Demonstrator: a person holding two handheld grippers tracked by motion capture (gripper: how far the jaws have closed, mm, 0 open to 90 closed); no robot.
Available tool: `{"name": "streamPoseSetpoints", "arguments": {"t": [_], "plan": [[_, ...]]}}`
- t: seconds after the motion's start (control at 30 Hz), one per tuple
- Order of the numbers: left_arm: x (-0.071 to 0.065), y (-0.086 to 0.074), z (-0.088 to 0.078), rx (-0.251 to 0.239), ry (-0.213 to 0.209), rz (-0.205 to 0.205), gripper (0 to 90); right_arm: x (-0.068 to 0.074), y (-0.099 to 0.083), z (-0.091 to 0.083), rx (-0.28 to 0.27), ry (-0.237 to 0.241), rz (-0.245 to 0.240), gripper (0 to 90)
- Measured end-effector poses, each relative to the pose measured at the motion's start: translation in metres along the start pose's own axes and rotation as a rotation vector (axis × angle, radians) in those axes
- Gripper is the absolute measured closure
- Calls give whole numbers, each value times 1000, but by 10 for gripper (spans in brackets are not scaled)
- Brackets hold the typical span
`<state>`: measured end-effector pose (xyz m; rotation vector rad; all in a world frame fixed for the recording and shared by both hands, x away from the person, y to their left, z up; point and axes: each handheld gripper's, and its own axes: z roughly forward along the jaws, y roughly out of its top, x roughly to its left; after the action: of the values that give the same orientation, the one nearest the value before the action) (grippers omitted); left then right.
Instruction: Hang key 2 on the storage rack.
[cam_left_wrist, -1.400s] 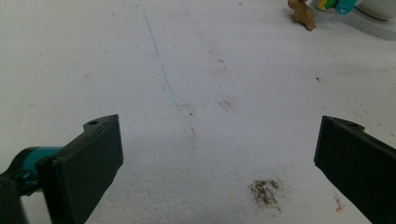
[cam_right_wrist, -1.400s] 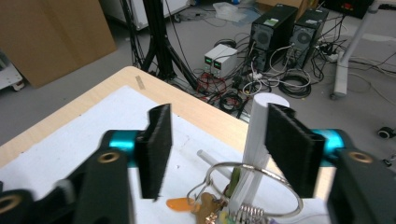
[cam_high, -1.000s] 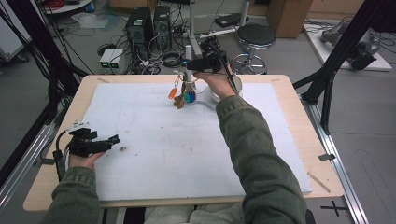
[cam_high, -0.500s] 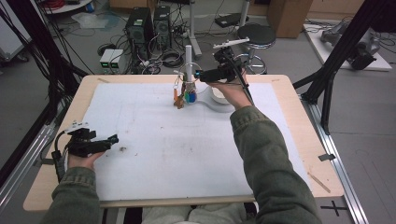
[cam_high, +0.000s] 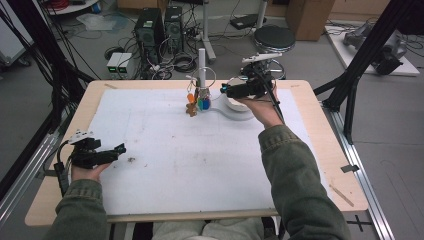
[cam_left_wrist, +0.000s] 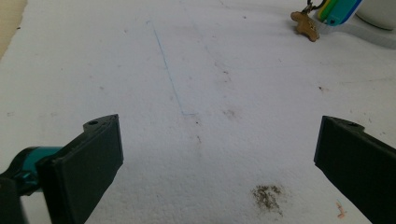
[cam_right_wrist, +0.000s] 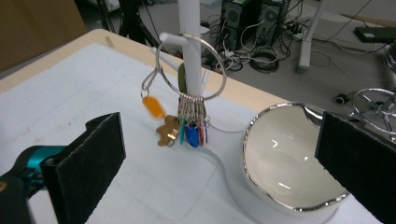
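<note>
**Key ring hangs on its post, both grippers released**

White matting covers the wooden surface (cam_high: 320, 165). Nearest, the left gripper (cam_high: 119, 149) rests low at the mat's left edge, jaws spread wide over bare mat. Farther off, the right gripper (cam_high: 224, 90) hovers above the white bowl (cam_right_wrist: 285, 158); its jaws have just been opening, nothing between them. Just beside the bowl, the key ring (cam_right_wrist: 190, 67) hangs from the white post (cam_right_wrist: 191, 42), colourful tags dangling.

Even, soft overhead light; faint shadows; small glare spots inside glossy white silver-rimmed bowl (cam_right_wrist: 289, 158); orange key tag (cam_right_wrist: 152, 106) beside it blurred.
</note>
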<state>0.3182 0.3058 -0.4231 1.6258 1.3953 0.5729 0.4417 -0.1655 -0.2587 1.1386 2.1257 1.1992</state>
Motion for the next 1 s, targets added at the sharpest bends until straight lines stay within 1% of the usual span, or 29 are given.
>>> {"name": "streamPoseSetpoints", "arguments": {"t": [0.03, 0.13, 0.2, 0.23, 0.33, 0.43, 0.53, 0.6, 0.67, 0.77, 0.93, 1.0], "plan": [[0, 0, 0, -4, 2, -2, 17, -1, -3, -1, -2, 4, 1, 7], [-1, 0, -2, -13, 15, 10, 17, -2, -10, -3, -4, 9, 5, 7], [-2, 0, -3, -22, 15, 7, 17, -2, -14, -6, -5, 11, 3, 7], [-2, 0, -3, -26, 15, 6, 17, -2, -16, -8, -11, 10, 4, 7], [-1, 1, -5, -37, 12, -3, 17, -1, -23, -14, -35, 29, 0, 7], [-1, 1, -7, -50, 17, -7, 17, 0, -33, -17, -39, 17, -13, 7], [-1, 1, -9, -58, 21, -7, 17, -1, -40, -20, -41, 16, -11, 7], [-2, 1, -9, -61, 17, -12, 17, -2, -46, -22, -45, 8, -4, 7], [-2, 1, -9, -67, 6, -21, 17, -6, -52, -25, -60, 4, 0, 7], [-3, 1, -10, -69, 8, -18, 17, -11, -60, -28, -76, -4, 22, 7], [-4, 1, -11, -72, 11, -16, 17, -19, -74, -35, -77, -25, 49, 8], [-4, 0, -12, -75, 13, -18, 17, -23, -80, -38, -77, -37, 45, 7]]}}
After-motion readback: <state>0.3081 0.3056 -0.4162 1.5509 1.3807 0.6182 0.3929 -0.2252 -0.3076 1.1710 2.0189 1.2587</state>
